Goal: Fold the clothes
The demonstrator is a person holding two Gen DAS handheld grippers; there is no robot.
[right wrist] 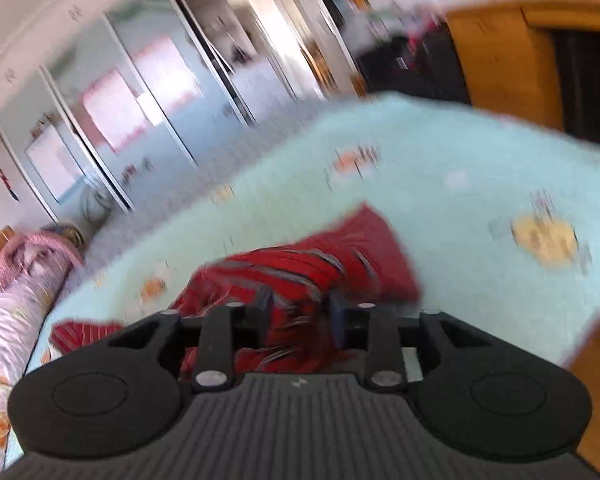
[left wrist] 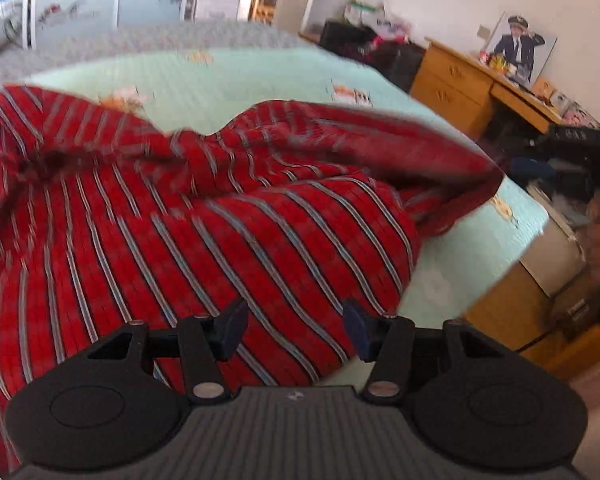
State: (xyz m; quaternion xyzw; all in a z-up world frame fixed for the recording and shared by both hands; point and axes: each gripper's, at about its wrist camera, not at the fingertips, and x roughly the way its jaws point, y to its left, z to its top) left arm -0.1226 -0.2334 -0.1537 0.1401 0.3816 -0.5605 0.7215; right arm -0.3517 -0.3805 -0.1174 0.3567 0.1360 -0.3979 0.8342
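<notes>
The red shirt lies bunched mid-bed; left gripper hangs half-open, empty, above it; right gripper straddles cloth, grip unclear; best flatten first

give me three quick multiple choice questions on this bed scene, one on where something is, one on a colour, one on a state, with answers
1. Where does the striped garment lie?
A. on the wooden desk
B. on the bed cover
C. on the floor

2. What is the garment's main colour?
A. red
B. navy
C. white

3. How does the left gripper stand?
A. shut on a sleeve
B. shut on nothing
C. open, above the cloth

Answers:
1 B: the pale green bed cover shows all round it, and the wooden desk stands apart.
2 A: red cloth with thin grey-blue stripes.
3 C: its fingers stand apart with striped cloth showing in the gap, nothing pinched.
</notes>
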